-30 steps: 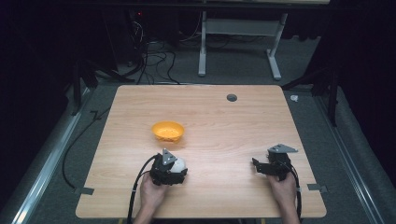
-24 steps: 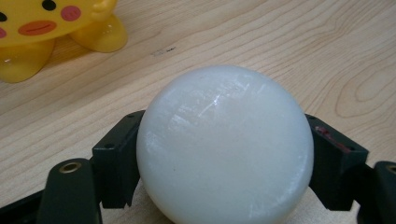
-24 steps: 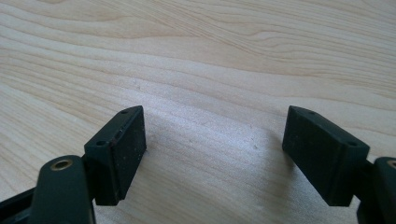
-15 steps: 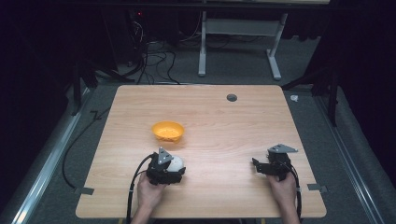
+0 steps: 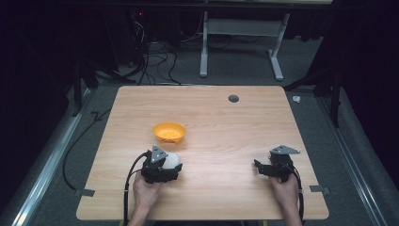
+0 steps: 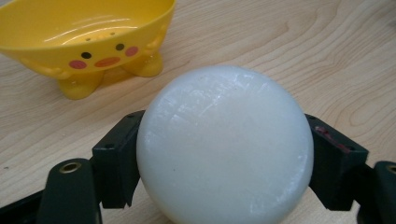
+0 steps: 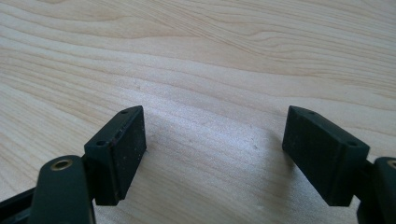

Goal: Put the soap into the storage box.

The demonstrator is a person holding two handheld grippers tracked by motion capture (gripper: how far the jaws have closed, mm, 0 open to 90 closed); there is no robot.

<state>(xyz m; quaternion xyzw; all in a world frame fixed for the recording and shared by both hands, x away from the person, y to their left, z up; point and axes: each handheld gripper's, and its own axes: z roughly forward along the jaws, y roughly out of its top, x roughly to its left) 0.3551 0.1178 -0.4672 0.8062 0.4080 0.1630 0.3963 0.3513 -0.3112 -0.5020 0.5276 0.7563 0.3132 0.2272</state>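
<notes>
So the white ball (image 6: pixel 225 145) is clamped between the two black jaws of the left gripper (image 5: pixel 162 165), one pad pressed to each side. In the high view the ball is seen poking out past the gripper's front, near the table's (image 5: pixel 226 122) front-left part, with the left hand (image 5: pixel 145 193) wrapped around the gripper from behind and the forearm coming in from the bottom edge. The yellow duck-faced bowl (image 6: pixel 88 37) is parked just beyond the ball, apart from it. Whether the ball is lifted off the wood can't really be told. The right gripper (image 7: pixel 215 154) is held low over bare wood on the right side, jaws spread wide, nothing between them.
</notes>
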